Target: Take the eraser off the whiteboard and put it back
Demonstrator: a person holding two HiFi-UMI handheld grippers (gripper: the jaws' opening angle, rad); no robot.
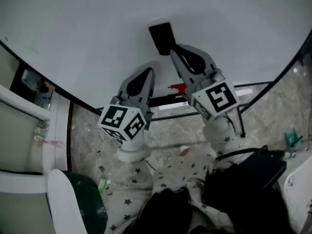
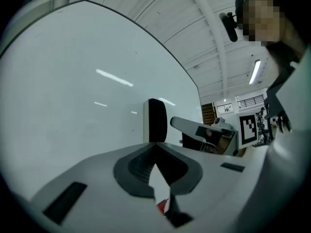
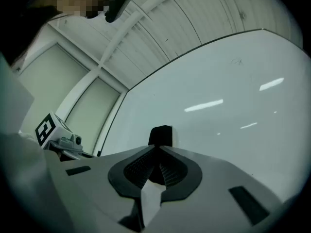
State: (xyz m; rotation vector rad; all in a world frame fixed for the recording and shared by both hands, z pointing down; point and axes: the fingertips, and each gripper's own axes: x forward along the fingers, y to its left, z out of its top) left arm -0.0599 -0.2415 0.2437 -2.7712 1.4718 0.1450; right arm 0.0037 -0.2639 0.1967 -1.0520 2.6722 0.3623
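1. Most of the head view is filled by a clean whiteboard (image 1: 97, 33), with a speckled floor (image 1: 273, 106) seen below its lower edge.
2. The eraser (image 1: 163, 37), a black block, is seen stuck flat on the whiteboard, above both tools and clear of the lower frame.
3. Since the eraser sits on the board and is held by neither tool, one of two stages can be inferred: either the lift-off has not yet been made, or the eraser has already been returned. Which of the two applies cannot be settled from these views.
4. The right gripper (image 1: 174, 52) is raised towards the eraser, its tip at the eraser's lower corner. Whether contact is made there cannot be told. In the right gripper view its jaws are clenched tip to tip with nothing between them, and the eraser is seen just beyond the tips.
5. The left gripper (image 1: 149, 73) is held lower and to the left, apart from the eraser. Its jaws are likewise pressed together at the tips and nothing is gripped.
6. If the lift-off is yet to come, the jaws of one tool would need to be spread before the eraser's sides could be straddled.
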